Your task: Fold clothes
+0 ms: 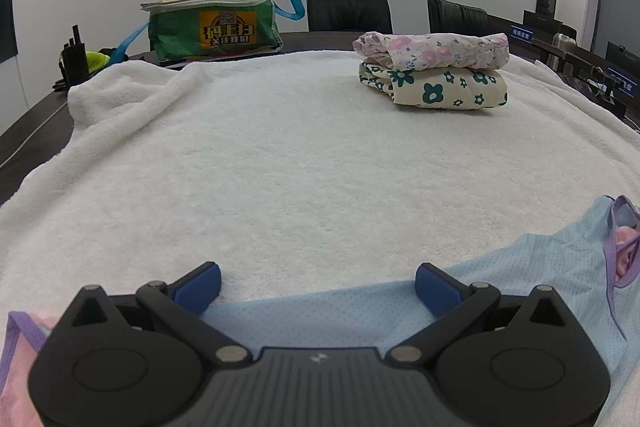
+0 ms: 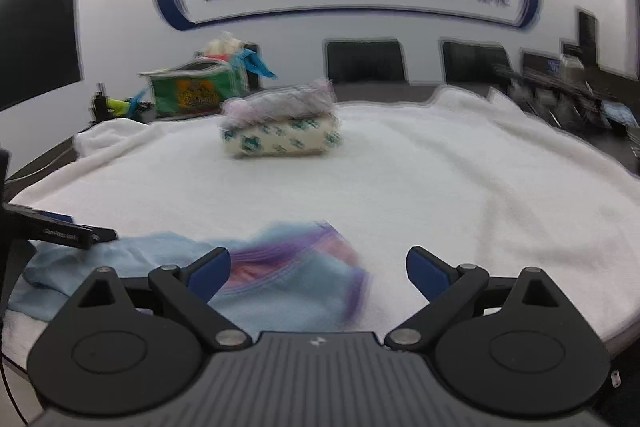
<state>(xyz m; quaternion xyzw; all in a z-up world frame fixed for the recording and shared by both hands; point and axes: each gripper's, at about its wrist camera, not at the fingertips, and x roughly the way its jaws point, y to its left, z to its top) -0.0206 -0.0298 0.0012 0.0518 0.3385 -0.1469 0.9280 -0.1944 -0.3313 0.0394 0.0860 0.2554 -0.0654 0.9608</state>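
Both grippers low and open

The left gripper point(image 1: 318, 281) sits at 6 o'clock of its own view, its blue-padded fingers point(image 1: 200, 285) spread wide apart and nothing between them. The right gripper point(image 2: 318, 269) is also at 6 o'clock of its view, level, with jaws wide apart and empty; in that view the left gripper's dark finger shows at 9 o'clock.

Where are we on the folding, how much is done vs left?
Done: two folded floral garments sit stacked on the white towel, the pink floral piece on the green floral piece. In hand: nothing gripped; the left gripper and right gripper are both open over the light blue garment, which lies unfolded. Left: fold that one. The green bag shows cloth at its top, possibly more.
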